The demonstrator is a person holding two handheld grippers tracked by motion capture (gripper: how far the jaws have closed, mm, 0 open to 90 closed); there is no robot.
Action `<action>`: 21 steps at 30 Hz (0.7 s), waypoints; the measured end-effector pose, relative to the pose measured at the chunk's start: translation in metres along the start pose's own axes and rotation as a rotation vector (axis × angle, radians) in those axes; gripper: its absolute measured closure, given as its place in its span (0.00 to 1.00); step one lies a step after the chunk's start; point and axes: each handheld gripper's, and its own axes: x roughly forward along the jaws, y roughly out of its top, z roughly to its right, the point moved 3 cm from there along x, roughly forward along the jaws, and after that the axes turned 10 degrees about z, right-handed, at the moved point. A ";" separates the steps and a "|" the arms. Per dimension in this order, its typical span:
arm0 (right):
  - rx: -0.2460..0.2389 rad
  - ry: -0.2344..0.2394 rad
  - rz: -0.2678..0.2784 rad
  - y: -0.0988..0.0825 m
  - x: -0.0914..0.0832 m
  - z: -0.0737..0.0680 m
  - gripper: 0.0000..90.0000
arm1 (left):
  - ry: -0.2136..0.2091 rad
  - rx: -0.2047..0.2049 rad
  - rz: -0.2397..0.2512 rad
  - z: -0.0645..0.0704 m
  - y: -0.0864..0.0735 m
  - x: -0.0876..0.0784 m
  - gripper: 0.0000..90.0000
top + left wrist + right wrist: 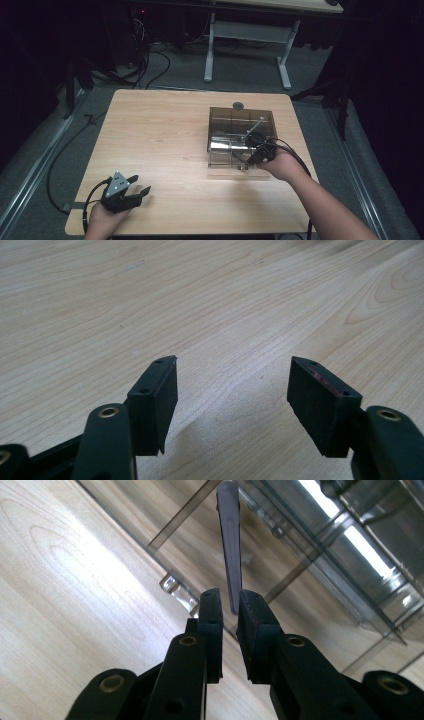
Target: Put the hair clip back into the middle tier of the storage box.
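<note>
A smoky see-through plastic box (220, 117) with inner compartments stands on the right half of the wooden table (160, 130). My right gripper (251, 145) is over the box's near right corner. In the right gripper view its jaws (230, 607) are shut on the lower end of a thin grey strip (230, 540), which points away over the box's wall (310, 565). The strip (256, 126) slants up and to the right in the high view. My left gripper (140, 184) rests at the near left of the table, open (232, 385), with bare wood between its jaws.
A small dark round thing (238, 105) lies just behind the box near the table's far edge. A clear latch (172, 585) sticks out of the box's near wall. Cables (60, 160) trail on the floor at left, and a white-legged table (247, 35) stands beyond.
</note>
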 end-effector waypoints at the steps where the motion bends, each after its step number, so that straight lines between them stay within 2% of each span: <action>1: 0.000 0.000 0.000 0.000 0.000 0.000 0.90 | 0.000 0.000 0.000 0.000 0.000 0.000 0.41; 10: 0.021 -0.001 0.009 -0.018 -0.007 0.002 0.90 | 0.001 0.003 0.000 0.000 0.000 0.000 0.41; 21: 0.035 -0.004 0.019 -0.024 -0.008 0.003 0.90 | 0.001 0.004 0.001 0.000 0.000 0.000 0.41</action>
